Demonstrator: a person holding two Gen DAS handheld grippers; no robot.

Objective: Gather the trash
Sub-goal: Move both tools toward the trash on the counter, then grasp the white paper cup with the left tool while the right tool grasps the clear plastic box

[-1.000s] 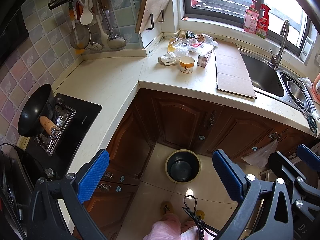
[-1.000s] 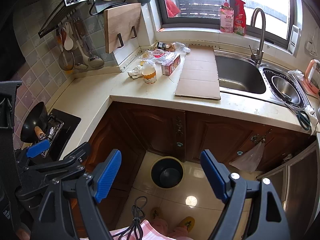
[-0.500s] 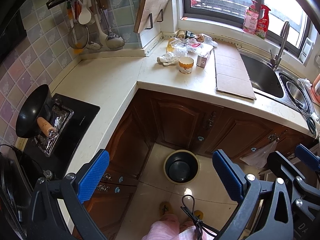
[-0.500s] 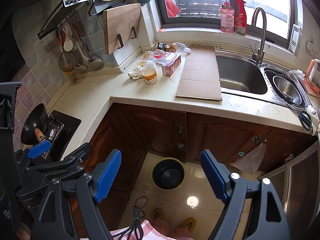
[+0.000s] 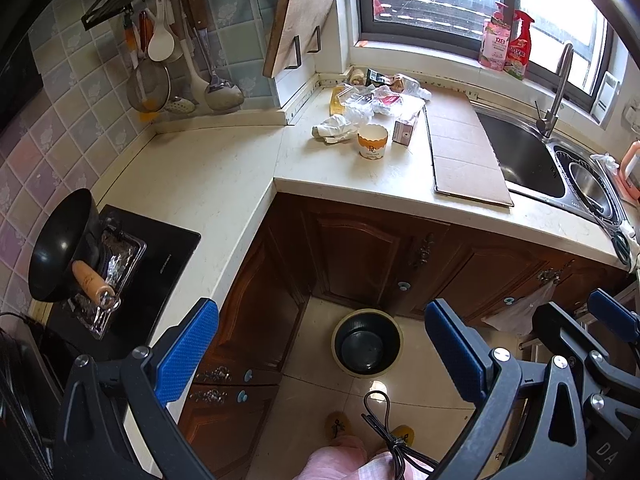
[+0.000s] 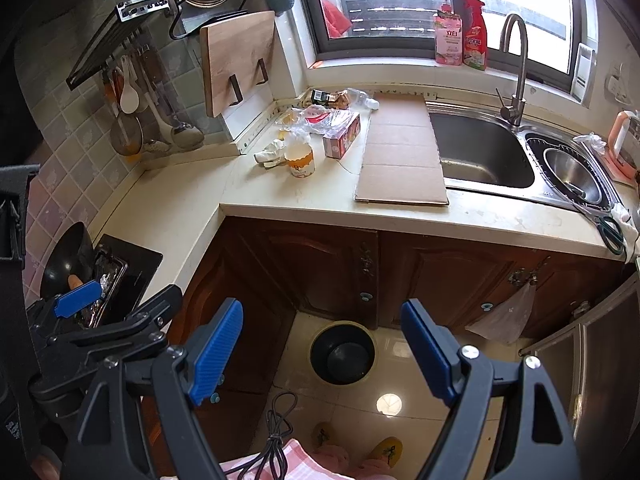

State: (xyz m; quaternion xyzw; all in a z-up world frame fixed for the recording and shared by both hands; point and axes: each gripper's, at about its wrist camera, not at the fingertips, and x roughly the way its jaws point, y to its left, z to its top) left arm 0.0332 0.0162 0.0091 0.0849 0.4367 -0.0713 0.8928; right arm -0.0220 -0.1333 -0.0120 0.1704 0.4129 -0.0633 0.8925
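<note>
Trash lies in the far corner of the counter: a paper cup (image 5: 372, 142) (image 6: 300, 157), a crumpled white tissue (image 5: 334, 129) (image 6: 270, 152), a small carton (image 5: 405, 130) (image 6: 341, 138) and clear plastic wrappers (image 5: 380, 96) (image 6: 316, 117). A flat sheet of cardboard (image 5: 462, 148) (image 6: 402, 152) rests beside the sink. A round black bin (image 5: 367, 343) (image 6: 343, 353) stands on the floor below. My left gripper (image 5: 320, 344) and right gripper (image 6: 322, 354) both hang open and empty, high above the floor, far from the trash.
A steel sink (image 6: 480, 152) with tap sits at the right, scissors (image 6: 610, 232) at its edge. A black wok (image 5: 60, 244) rests on the hob at the left. Utensils hang on the tiled wall (image 5: 184, 72). Brown cabinet doors (image 6: 440, 276) stand below; a person's slippered feet (image 6: 380, 450) are on the floor tiles.
Both views have drifted slightly, with the counter and bin shifting a little in frame. The trash has not moved and both grippers have stayed open.
</note>
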